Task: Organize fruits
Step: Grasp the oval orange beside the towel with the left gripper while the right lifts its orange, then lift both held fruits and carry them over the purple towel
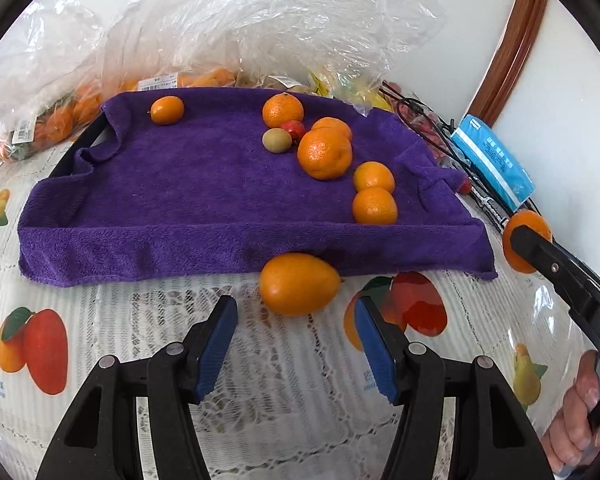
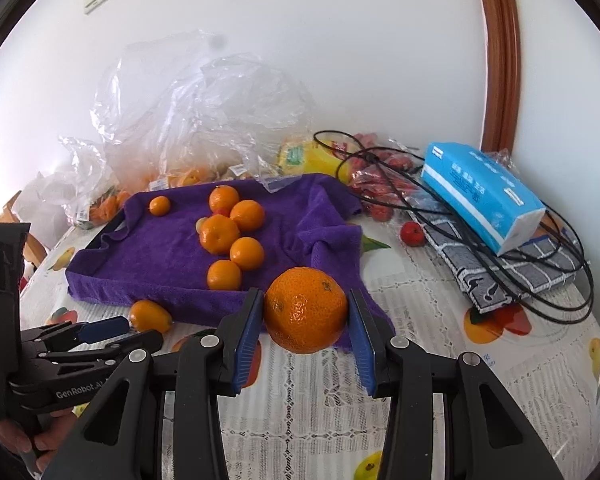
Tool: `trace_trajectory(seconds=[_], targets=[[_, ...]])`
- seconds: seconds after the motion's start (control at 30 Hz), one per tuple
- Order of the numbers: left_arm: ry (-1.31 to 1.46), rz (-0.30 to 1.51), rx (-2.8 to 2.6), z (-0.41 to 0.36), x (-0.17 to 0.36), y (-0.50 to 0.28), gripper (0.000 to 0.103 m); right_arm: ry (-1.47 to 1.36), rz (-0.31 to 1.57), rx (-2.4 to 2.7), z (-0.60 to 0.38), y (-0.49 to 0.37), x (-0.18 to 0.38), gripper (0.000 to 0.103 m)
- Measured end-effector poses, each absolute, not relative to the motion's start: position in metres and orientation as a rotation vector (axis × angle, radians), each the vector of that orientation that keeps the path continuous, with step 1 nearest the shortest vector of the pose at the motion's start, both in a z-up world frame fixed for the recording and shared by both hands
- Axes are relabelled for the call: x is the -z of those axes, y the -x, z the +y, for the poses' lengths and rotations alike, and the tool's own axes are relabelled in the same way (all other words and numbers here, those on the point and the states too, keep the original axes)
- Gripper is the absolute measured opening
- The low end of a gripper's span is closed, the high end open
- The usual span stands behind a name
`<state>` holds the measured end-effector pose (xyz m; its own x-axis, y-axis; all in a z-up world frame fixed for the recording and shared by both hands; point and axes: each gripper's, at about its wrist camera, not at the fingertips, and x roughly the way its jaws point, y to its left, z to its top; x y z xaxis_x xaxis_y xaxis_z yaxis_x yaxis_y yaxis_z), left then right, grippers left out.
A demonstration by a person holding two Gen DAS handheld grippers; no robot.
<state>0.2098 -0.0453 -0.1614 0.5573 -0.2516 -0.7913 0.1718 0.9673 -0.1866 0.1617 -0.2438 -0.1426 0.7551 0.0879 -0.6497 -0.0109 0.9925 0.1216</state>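
Note:
A purple towel [image 1: 180, 200] covers a tray and holds several oranges [image 1: 325, 153], a small green fruit [image 1: 277, 140] and a red one [image 1: 294, 128]. An oval orange fruit [image 1: 298, 284] lies on the tablecloth against the towel's front edge. My left gripper [image 1: 296, 344] is open just short of it, one finger on each side. My right gripper [image 2: 306, 332] is shut on a large mandarin [image 2: 306, 310], held above the towel's front right corner [image 2: 364, 300]. It also shows at the right of the left wrist view [image 1: 526, 246].
Clear plastic bags of fruit [image 2: 180, 120] lie behind the tray. A blue tissue pack [image 2: 484, 194], black cables [image 2: 500, 264], a checked cloth [image 2: 500, 280] and a loose red fruit [image 2: 412, 233] lie at the right. The tablecloth [image 1: 260, 380] is lace with printed fruit.

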Motion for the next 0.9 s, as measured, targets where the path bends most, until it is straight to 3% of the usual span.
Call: trace_trajectory(seconds=[0.37,0.43,0.5,0.9], targets=[[0.029,0.937,0.118,-0.07,0.167,-0.217,0.064,-0.129,0.7,-0.085,-0.24,-0.156,0.138,0.042],[0.026,0.934,0.082,-0.07,0.166,-0.217,0.051,-0.126,0.703,-0.09,-0.239,-0.156,0.139,0.042],[0.037,0.929,0.087,-0.068,0.165,-0.217,0.047,-0.124,0.708,-0.092,-0.238,-0.156,0.14,0.042],[0.076,0.937,0.109,-0.055,0.162,-0.21,0.046,-0.098,0.698,-0.131,-0.226,-0.157,0.146,0.042]])
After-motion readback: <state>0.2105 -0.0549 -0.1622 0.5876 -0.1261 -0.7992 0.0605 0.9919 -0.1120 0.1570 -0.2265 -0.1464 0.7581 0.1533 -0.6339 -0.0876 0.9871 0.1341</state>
